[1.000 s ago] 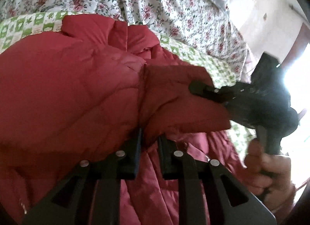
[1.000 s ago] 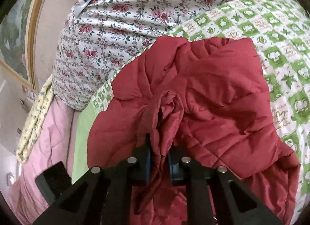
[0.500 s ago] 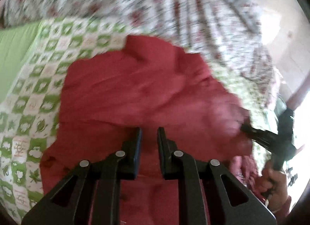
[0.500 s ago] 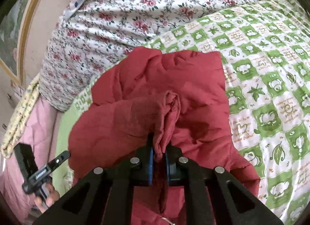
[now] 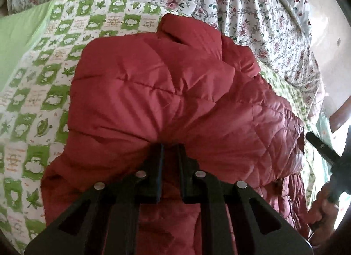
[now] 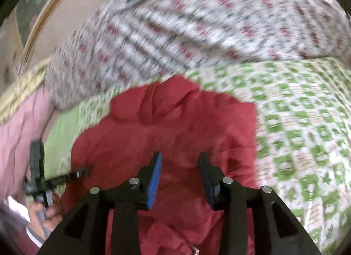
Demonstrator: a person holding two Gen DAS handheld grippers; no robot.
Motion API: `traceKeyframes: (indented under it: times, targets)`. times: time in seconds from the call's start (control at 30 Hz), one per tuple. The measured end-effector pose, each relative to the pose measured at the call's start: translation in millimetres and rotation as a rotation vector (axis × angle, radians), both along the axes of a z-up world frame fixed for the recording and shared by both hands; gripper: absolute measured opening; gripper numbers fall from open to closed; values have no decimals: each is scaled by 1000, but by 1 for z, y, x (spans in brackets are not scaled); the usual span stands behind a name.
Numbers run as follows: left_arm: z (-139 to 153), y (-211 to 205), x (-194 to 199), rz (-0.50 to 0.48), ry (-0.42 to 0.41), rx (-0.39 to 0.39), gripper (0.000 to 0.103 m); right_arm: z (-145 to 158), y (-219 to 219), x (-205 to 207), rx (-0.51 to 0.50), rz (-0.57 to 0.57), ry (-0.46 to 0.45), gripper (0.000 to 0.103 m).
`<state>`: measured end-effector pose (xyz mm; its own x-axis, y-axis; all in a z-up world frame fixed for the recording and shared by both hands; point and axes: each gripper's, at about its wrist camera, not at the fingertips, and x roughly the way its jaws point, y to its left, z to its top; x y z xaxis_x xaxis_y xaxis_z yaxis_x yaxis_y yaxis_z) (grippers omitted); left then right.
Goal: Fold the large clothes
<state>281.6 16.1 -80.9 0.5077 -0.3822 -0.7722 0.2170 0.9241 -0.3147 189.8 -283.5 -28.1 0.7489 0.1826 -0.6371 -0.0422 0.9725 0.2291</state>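
A red quilted puffer jacket (image 5: pixel 166 101) lies bunched on a green and white patterned sheet (image 5: pixel 43 92); it also shows in the right wrist view (image 6: pixel 175 127). My left gripper (image 5: pixel 170 147) hangs just over the jacket's near side, its jaws a narrow gap apart with nothing between them. My right gripper (image 6: pixel 179 158) is open and empty above the jacket, its blue pads (image 6: pixel 154 180) showing. The right gripper appears at the right edge of the left wrist view (image 5: pixel 324 147), and the left gripper at the left of the right wrist view (image 6: pixel 57 180).
A floral quilt (image 5: pixel 241 2) is heaped behind the jacket. A pink blanket (image 6: pixel 19 127) lies at the left in the right wrist view, with a framed picture (image 6: pixel 43 13) on the wall. The right wrist view is motion-blurred.
My right gripper has let go of the jacket fold and opened wide. My left gripper, which gripped fabric a second ago, has pulled back. The jacket has dropped onto the sheet.
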Motion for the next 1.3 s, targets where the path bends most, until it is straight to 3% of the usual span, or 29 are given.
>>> traceKeyframes:
  times: [0.1, 0.17, 0.33, 0.53, 0.67, 0.73, 0.87, 1.1, 1.3]
  targets:
    - [19, 0, -9, 30, -86, 85, 11, -33, 5, 17, -60, 0, 105, 36]
    - [26, 4, -11, 34, -119, 93, 12, -50, -3, 20, -49, -6, 134, 36]
    - [1, 11, 9, 13, -35, 111, 11, -60, -14, 20, -31, -35, 127, 32]
    - [-13, 13, 14, 7, -13, 96, 11, -63, -10, 23, -33, -41, 123, 32]
    - [-14, 11, 14, 10, -13, 111, 11, -45, 5, 5, -134, -52, 70, 35]
    - [-15, 10, 13, 9, -15, 114, 11, -51, 5, 5, -155, -59, 94, 35]
    - [-9, 10, 11, 14, -3, 102, 11, -61, -10, 15, -63, -60, 142, 33]
    - [-9, 28, -1, 28, 19, 55, 11, -65, -12, 18, -49, -59, 147, 33]
    - [14, 41, -33, 68, -6, 31, 12, -33, -23, -21, 70, -55, 142, 41]
